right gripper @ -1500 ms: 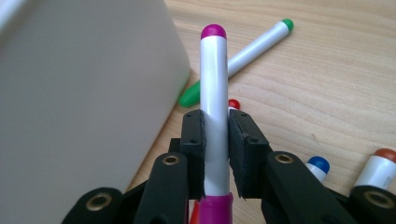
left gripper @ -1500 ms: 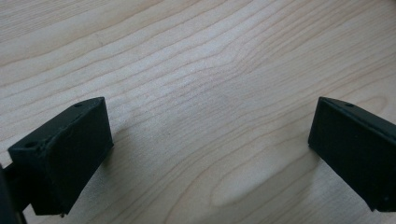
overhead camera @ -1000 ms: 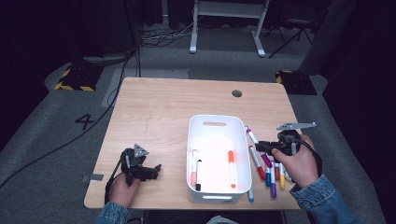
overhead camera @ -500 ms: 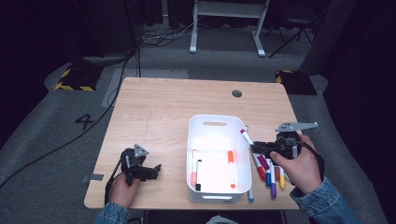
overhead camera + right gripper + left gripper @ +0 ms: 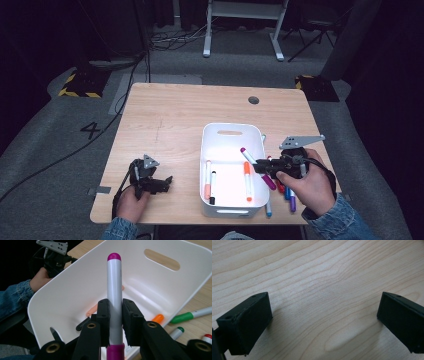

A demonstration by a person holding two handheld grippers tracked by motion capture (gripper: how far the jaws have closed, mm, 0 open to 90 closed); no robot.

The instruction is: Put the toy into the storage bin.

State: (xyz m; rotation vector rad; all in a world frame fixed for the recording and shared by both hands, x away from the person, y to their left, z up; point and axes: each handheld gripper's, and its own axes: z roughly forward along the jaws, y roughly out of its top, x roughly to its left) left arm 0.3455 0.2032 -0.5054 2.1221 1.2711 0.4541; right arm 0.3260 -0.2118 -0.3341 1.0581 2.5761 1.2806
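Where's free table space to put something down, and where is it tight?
Free: bare table behind and left of the white bin, ahead of the left hand-held gripper. Crowded: the strip right of the bin, with loose markers and the right hand-held gripper.

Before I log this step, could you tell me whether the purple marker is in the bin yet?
Not yet: the right claw holds the purple marker above the white bin.

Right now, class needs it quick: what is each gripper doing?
Left gripper: open, empty, over the table.
Right gripper: closed on the purple-capped marker, above the white bin.
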